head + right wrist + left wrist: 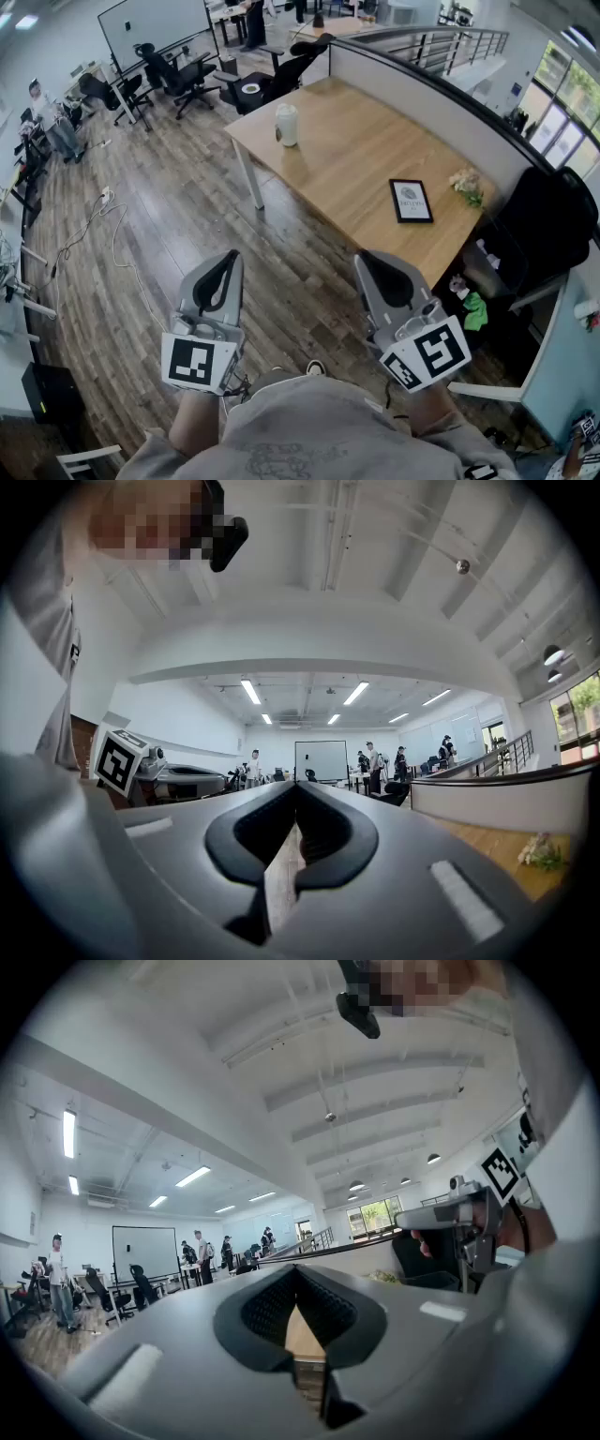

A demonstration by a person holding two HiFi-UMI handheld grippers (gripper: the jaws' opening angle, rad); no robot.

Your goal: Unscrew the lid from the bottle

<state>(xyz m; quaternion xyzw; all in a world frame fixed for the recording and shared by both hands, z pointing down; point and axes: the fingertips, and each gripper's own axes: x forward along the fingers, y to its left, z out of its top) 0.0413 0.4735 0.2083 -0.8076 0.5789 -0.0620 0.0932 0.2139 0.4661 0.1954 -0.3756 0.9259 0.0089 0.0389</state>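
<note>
Both grippers are held level in front of the person's torso, above the wood-plank floor (pixel 178 216) and short of the counter. The left gripper (pixel 226 265) has its jaws pressed fully together with nothing between them. Its own view shows only a sliver of wooden surface through the opening behind the closed tips. The right gripper (pixel 373 266) is shut just as tight and is also empty, side by side with the left one and not touching it. The bottle (pixel 287 125), pale and upright, stands near the far left corner of the light wooden counter (pixel 347 159), well apart from both grippers; its lid is too small to make out. Nearer on the same counter lies a black-framed card (pixel 411 200), with a small bunch of flowers (pixel 467 185) near it by the partition. Black office chairs (pixel 187 75) stand beyond the counter.
</note>
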